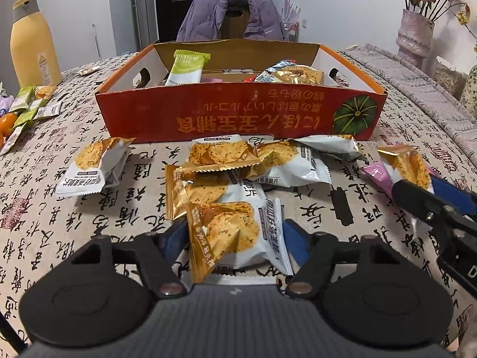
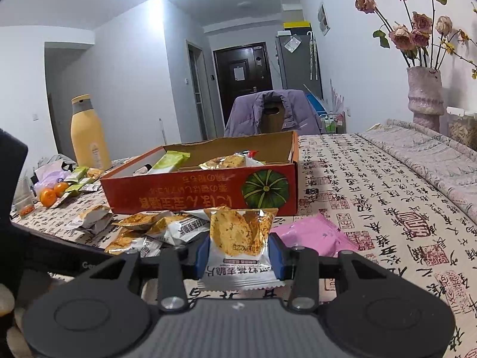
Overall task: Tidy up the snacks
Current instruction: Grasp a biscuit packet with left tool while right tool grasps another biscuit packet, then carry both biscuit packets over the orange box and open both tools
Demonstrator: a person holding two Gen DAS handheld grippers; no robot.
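Note:
My left gripper (image 1: 234, 232) is shut on a white-and-gold cracker packet (image 1: 235, 232), with a blue pad pressed against each side of it. Just beyond lies a loose pile of the same packets (image 1: 226, 161), in front of the red cardboard box (image 1: 238, 116). The box holds a green packet (image 1: 187, 65) and several other snacks. My right gripper (image 2: 240, 247) is shut on another cracker packet (image 2: 240, 232), held upright above the table and short of the box (image 2: 193, 191). In the left wrist view that gripper (image 1: 417, 197) comes in from the right edge with its packet (image 1: 408, 164).
A pink packet (image 2: 316, 235) lies under the right gripper. At the left stand a yellow bottle (image 1: 31, 44), green packets (image 1: 26, 104) and tangerines (image 2: 52, 194). A vase (image 2: 424, 95) and a folded quilt (image 2: 432, 155) fill the right. A chair with a purple jacket (image 1: 232, 18) stands behind the box.

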